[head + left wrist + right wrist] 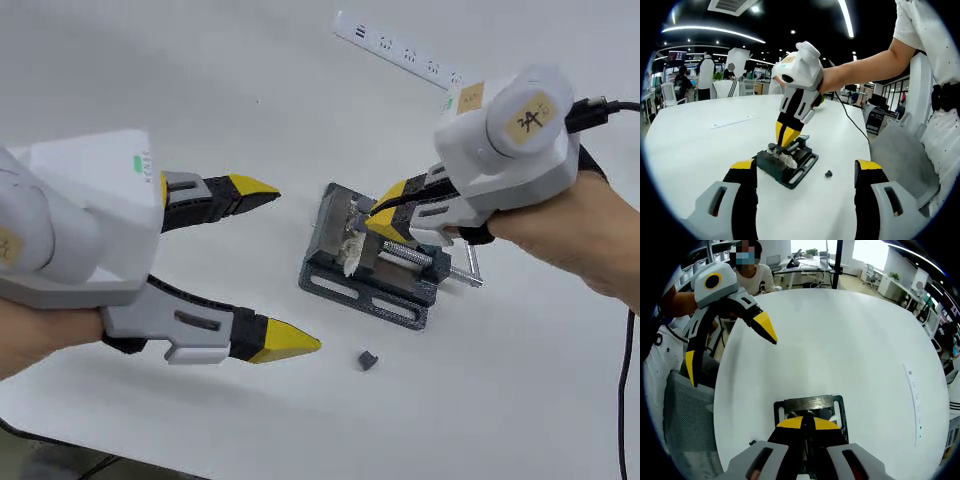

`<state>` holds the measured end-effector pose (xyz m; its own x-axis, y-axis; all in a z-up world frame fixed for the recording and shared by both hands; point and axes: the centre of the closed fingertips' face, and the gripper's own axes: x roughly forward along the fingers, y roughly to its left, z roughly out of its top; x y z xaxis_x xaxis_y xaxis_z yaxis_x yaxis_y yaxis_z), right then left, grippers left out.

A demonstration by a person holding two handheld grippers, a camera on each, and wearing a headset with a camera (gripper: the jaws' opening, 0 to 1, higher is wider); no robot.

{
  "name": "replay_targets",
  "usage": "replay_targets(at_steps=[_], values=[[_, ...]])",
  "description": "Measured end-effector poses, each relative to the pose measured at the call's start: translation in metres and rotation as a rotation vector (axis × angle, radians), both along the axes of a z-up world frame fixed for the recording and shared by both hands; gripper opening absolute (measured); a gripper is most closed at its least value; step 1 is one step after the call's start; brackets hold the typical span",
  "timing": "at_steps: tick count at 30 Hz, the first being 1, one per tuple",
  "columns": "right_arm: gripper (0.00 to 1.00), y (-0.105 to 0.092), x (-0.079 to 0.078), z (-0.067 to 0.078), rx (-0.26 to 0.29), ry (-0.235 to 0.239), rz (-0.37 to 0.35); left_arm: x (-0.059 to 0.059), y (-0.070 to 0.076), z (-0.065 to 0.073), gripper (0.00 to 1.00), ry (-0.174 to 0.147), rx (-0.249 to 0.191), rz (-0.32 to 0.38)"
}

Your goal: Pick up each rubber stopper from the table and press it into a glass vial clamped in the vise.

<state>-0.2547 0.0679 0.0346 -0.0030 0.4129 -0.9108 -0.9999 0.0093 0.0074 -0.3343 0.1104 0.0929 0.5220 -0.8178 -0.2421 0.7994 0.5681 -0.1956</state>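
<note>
Rubber: one dark stopper (368, 360) lies loose on the bench (200, 80), just beside the near corner of the vise (365, 275), not touching it. The vise sits mid-bench with something pale and glassy clamped in its mouth. I read that as the vial (351, 250), but can't tell how many there are or whether any is plugged. Pinched nearly shut: right tongs (383, 214), tips right over the vise mouth at the vial. Can't tell whether a stopper is nipped between them, as the tips hide that spot. Spread wide and holding nothing: left tongs (283, 265), hovering above the bench left of the vise, well apart from the loose stopper. My read: the right side is seating a stopper or lining up to, so at best one is going in now. At least one pick-and-press is left for certain, the loose one. The left tongs are free and look better placed to take it. Power strip (400, 48) at the far edge, not in play.
</note>
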Motion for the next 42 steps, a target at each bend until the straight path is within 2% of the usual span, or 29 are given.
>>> replay_targets(at_steps=[13,24,42], values=[[0.01,0.0002,0.0012,-0.0054,-0.008,-0.001,0.005,-0.0017,-0.0004,-0.002,0.78,0.009,-0.001,-0.004],[0.01,0.0016,0.0014,-0.0063,-0.035,-0.032,0.045,-0.0003,-0.0003,-0.0016,0.77,0.006,-0.01,0.001],[0.0,0.0033,0.0016,-0.0081,-0.082,-0.013,0.069,0.0026,0.0017,0.0003,0.76,-0.001,-0.021,0.014]])
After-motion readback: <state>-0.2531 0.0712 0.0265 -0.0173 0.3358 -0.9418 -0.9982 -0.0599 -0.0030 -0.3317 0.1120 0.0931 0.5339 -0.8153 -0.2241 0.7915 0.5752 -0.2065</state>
